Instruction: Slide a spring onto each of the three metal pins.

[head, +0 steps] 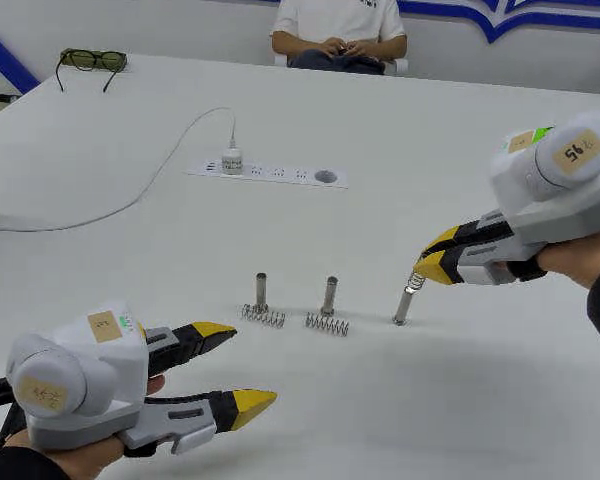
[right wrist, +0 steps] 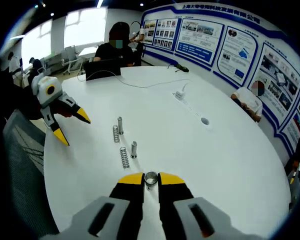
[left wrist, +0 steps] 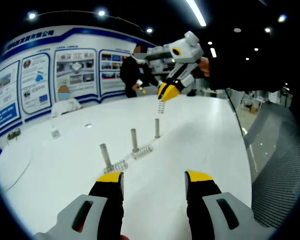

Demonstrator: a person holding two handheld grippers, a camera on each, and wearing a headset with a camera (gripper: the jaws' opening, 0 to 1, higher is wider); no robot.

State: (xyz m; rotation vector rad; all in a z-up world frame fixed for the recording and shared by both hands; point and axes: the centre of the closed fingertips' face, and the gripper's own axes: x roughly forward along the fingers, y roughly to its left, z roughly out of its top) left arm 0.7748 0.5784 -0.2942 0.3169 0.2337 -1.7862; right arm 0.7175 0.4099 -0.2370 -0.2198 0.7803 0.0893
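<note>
- a pair of dark glasses [head: 92, 60] is lying at the far left corner of the white tabletop [head: 430, 400].
- the left tool [head: 252, 365] is hovering low at the near left, its yellow-tipped jaws standing wide apart and gripping nothing; in its own view [left wrist: 155, 177] the jaws are framing the row of pins from the near side.
- a white cable [head: 150, 185] is running across the far left to a plug [head: 232, 160] that is sitting in a power strip [head: 275, 173], well behind the pins.
- the left pin [head: 261, 291] is standing upright and bare, with a spring [head: 264, 317] lying flat on the tabletop just in front of its base.
- the middle pin [head: 329, 295] is standing upright and bare too, with a second spring [head: 327, 324] lying flat just in front of it.
- the right pin [head: 403, 307] is standing apart from the other two, nearest the right tool.
- the third spring [head: 415, 282] is sitting at the top of the right pin, pinched at its upper end; i cannot tell whether it is already over the pin's tip.
- the right tool [head: 420, 268] is reaching in from the right, its jaws closed down on that spring; in its own view [right wrist: 151, 180] the spring is showing end-on as a small ring between the yellow tips.
</note>
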